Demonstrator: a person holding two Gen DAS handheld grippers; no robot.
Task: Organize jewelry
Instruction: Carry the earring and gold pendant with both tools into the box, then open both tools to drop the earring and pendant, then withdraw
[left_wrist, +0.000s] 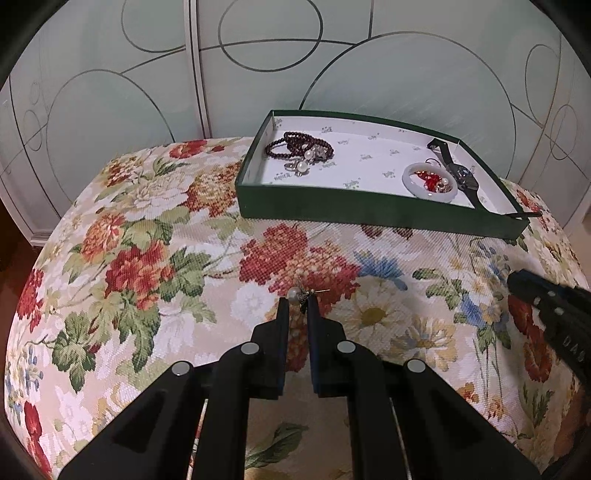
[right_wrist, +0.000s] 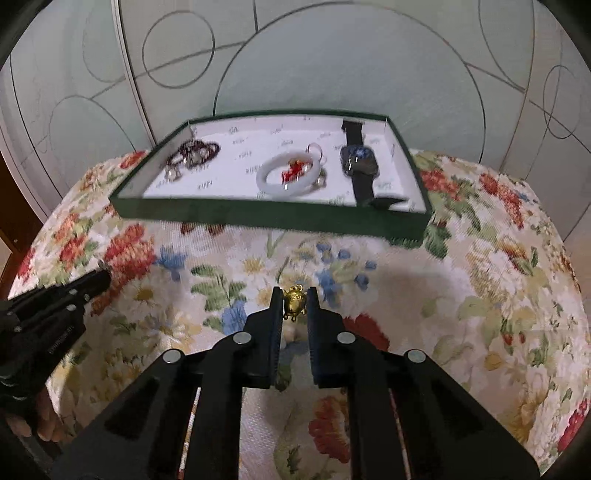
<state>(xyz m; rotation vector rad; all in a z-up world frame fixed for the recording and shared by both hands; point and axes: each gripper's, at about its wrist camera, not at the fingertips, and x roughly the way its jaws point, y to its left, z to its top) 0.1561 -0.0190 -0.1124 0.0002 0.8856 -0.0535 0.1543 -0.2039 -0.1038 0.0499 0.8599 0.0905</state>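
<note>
My left jaws (left_wrist: 298, 301) grip a pearl earring (left_wrist: 300, 294); my right jaws (right_wrist: 293, 300) clench a gold charm (right_wrist: 294, 301). Both pieces hang above the flowered cushion (left_wrist: 147, 240). Ahead lies the green tray (left_wrist: 332, 210), where each should next be carried and released, I judge.

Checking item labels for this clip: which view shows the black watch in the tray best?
The right wrist view: the watch lies face-up near the green tray's right end, though slightly motion-blurred. The left wrist view shows it sharper but smaller and oblique.
</note>
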